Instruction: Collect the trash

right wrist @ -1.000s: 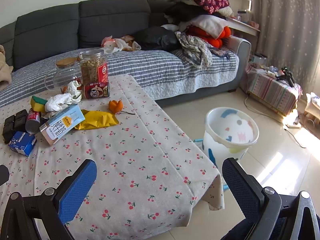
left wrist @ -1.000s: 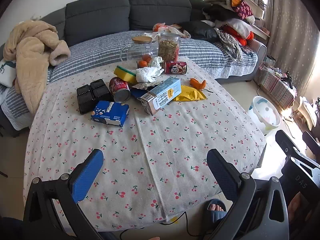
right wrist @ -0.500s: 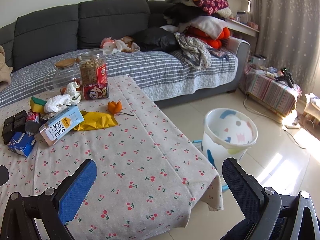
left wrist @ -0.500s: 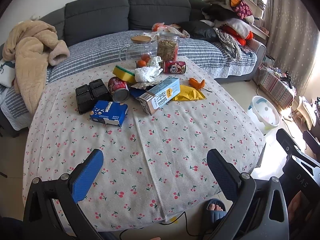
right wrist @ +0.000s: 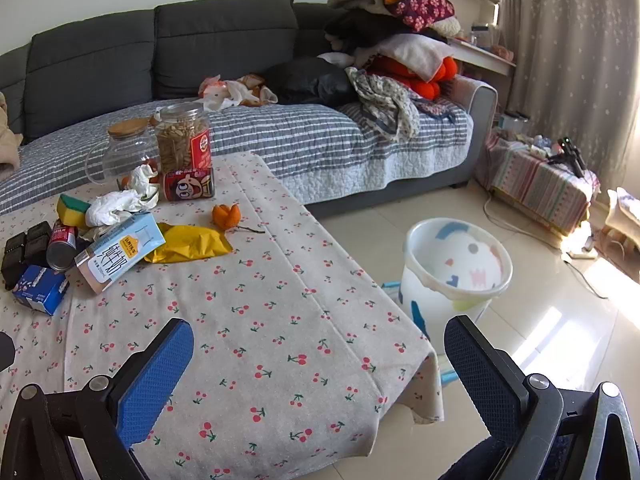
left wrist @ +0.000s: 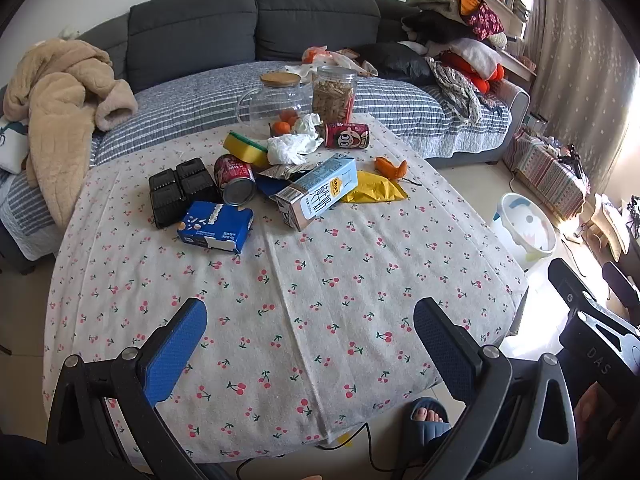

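A dark grey fabric sofa [left wrist: 256,28] filled the top of the left wrist frame, behind the cherry-print cloth-covered table [left wrist: 320,292] at centre. The white plastic bin with coloured patches [right wrist: 456,272] stood on the floor at centre right of the right wrist frame, just beyond the table's corner. The left gripper [left wrist: 310,332] and the right gripper [right wrist: 318,354] both hung spread wide at the lower edge, holding nothing, over bare cloth. Trash clustered in the upper middle: light blue milk carton [left wrist: 320,192], yellow wrapper [left wrist: 374,194], blue box [left wrist: 216,228], red can [left wrist: 236,178], crumpled white tissue [left wrist: 294,144], orange peel [left wrist: 390,167].
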`<state>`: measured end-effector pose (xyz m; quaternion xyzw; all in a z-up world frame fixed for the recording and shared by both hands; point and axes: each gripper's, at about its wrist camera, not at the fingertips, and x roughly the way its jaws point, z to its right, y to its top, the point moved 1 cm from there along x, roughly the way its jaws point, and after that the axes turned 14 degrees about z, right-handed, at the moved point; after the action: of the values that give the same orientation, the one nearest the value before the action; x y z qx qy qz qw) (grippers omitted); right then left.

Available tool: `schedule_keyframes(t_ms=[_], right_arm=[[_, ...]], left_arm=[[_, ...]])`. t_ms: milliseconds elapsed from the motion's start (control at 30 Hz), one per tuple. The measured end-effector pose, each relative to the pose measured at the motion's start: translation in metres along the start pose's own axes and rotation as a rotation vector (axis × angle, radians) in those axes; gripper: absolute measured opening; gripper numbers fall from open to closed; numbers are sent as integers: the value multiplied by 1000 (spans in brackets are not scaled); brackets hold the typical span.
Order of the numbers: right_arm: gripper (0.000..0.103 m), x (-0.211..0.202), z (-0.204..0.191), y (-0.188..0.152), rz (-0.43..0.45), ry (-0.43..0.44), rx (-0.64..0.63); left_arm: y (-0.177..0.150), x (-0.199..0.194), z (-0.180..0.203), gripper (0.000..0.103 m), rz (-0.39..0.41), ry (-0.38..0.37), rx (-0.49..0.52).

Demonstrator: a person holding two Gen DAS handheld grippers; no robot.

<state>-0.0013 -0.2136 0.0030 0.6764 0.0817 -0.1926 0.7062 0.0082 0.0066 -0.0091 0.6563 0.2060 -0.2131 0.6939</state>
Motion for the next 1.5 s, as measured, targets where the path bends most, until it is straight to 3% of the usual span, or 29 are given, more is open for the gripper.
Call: schedule_keyframes(t_ms=[1267,1500], right_arm=[[103,4,-8,-1,-18,13,-21],[103,21,-13,10,-67,70,-19]], left_arm=[[-1,5,-5,103,-16,5,-4],[18,23,-51,103,-70,42,-114]])
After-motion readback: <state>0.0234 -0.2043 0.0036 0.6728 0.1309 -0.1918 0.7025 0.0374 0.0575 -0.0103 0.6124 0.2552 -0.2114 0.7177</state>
